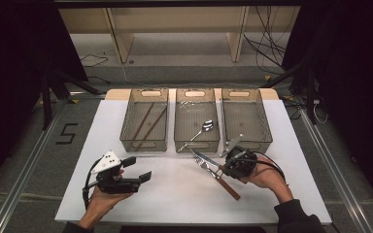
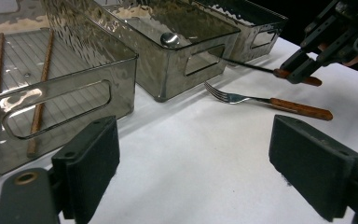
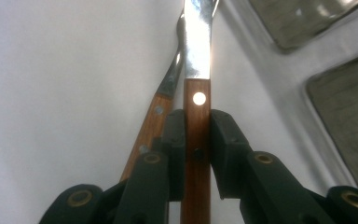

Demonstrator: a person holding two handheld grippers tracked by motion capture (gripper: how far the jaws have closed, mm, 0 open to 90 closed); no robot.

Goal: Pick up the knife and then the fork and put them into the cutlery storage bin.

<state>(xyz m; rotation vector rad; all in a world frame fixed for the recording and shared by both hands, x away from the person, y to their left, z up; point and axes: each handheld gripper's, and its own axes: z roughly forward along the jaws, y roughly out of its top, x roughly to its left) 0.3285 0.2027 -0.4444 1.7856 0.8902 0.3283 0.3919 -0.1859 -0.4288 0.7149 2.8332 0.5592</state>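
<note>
My right gripper (image 1: 222, 169) is shut on the wooden handle of a knife (image 3: 196, 116). The knife's blade (image 1: 201, 158) points away from the hand toward the front of the middle tray. A fork (image 2: 233, 98) with a wooden handle (image 1: 230, 189) lies on the white table just beside and under the knife. In the right gripper view the fork (image 3: 157, 116) runs along the left of the held knife. My left gripper (image 1: 138, 169) rests at the front left, open, with bare table between its pads (image 2: 91, 163). From there the right gripper (image 2: 298, 70) shows at the upper right.
Three clear trays stand side by side at the back of the table. The left tray (image 1: 126, 141) holds two brown chopsticks (image 1: 148, 124), the middle tray (image 1: 196, 145) a metal spoon (image 1: 205, 127), and the right tray (image 1: 267, 133) looks bare. The table's front edge (image 1: 184, 222) is near the hands.
</note>
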